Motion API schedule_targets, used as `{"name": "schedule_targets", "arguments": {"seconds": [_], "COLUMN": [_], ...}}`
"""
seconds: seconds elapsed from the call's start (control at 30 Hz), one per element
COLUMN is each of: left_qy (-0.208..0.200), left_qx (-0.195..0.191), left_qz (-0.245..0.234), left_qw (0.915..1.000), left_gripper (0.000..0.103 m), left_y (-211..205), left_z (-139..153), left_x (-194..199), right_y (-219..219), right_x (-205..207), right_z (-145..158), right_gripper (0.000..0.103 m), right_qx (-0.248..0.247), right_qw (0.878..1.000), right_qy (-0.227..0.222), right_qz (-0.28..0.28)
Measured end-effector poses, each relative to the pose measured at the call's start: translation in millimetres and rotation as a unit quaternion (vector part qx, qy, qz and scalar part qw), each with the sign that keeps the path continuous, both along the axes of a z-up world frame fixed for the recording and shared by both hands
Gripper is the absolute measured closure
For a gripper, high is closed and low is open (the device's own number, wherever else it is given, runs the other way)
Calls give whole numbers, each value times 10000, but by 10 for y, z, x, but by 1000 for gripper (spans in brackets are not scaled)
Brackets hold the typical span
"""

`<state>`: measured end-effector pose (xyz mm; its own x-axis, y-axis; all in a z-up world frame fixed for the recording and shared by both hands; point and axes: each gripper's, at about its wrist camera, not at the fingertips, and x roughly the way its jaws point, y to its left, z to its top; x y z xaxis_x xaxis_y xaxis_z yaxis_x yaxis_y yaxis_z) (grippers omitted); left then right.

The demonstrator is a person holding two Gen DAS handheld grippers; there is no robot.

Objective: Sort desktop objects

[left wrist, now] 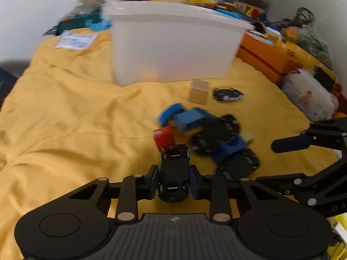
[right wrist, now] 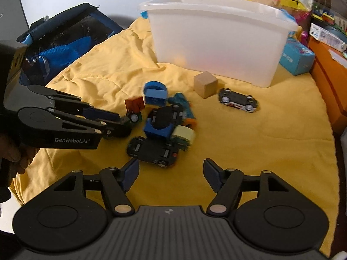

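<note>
Only the left wrist view shows the left claw [left wrist: 174, 182] clamped on a black toy car [left wrist: 174, 173]. The right claw [right wrist: 171, 175] gapes empty; "GenRobot.AI" reads at nine o'clock.

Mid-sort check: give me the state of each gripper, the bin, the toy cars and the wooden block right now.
Left gripper: shut on a black toy car, upside down.
Right gripper: open, nothing between its fingers.
Bin: upright, lid off.
Lone car: upside down, apart from the pile.
Near car: upside down, at the pile's edge.
Wooden block: resting on the yellow cloth.
</note>
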<state>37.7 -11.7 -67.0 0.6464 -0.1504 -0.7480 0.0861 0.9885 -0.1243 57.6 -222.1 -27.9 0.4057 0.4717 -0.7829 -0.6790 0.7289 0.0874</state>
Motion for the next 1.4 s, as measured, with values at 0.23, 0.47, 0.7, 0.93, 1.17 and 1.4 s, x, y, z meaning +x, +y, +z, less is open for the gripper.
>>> {"name": "schedule_targets", "arguments": {"seconds": [0.23,0.47,0.7,0.93,1.17,1.4], "left_qy": [-20,-158,-433,-832,-1163,-1366], "left_qx": [181,165,102,-49,68,127], "left_qz": [330,277,335,451,391,323], "left_qw": [9993,9994,9985,9955,9924,9900], "left_gripper": [70,70,70,70,70,70], "left_y": [224,197,205,232,213,225], "left_z": [58,143,362,725,1082,1466], "left_x": [-179,-256,-196,28,362,879], "right_y": [303,483,237,-123,-317,-282], "right_x": [-8,-6,-60,116,613,1157], "right_z": [-82,-204,54,518,922,1295], "right_gripper": [21,35,35,35,35,34], "right_qx": [3,-243,181,638,925,1067], "right_qw": [9999,9992,9990,9932,9821,9777], "right_qy": [56,-112,-261,-680,-1149,-1401], "right_qz": [-88,-291,-302,-703,-1172,-1146]}}
